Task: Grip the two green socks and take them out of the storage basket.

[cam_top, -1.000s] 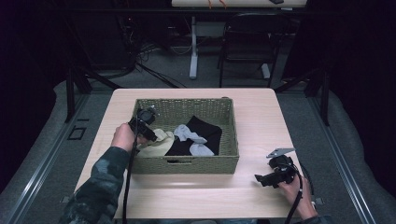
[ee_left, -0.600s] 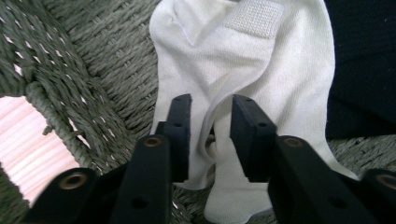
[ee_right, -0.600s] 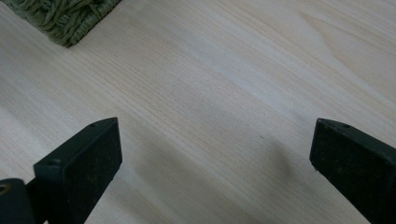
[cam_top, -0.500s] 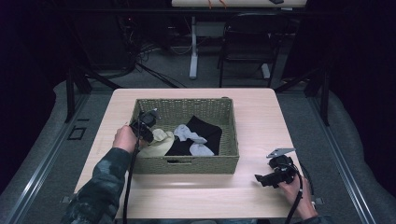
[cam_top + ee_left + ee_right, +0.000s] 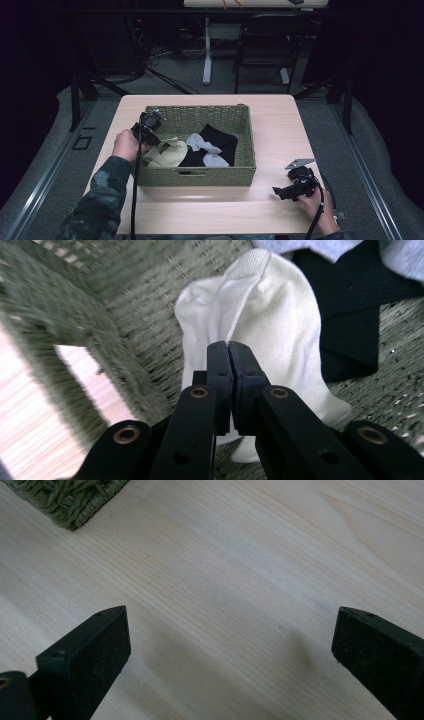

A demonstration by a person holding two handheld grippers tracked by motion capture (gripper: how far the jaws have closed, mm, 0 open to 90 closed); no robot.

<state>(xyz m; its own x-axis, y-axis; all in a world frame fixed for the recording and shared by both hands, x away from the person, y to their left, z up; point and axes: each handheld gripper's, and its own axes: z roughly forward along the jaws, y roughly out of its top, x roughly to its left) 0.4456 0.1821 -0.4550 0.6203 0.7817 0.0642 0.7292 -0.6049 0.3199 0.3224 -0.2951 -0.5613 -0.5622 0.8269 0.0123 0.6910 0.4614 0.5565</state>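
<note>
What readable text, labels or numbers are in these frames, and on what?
None can be read.
The woven basket, the cream sock, the grey socks, the black cloth and the table carry no print.
Neither the left claw nor the right claw bears a visible mark.

We see the basket (image 5: 200, 175) sitting on the table (image 5: 280, 125), a little left of its middle. Inside it, the cream sock (image 5: 167, 152) lies at the left end, beside the left wall. To its right lie the grey socks (image 5: 202, 145), resting on the dark cloth (image 5: 222, 142) (which spreads toward the basket's right half). The left gripper (image 5: 147, 127) hangs over the basket's left rim, above the sock's edge, and in the left gripper view the sock (image 5: 280, 340) sits between its jaws. The right gripper (image 5: 295, 186) rests near the table's front right corner, right of the basket and well apart from it.
</note>
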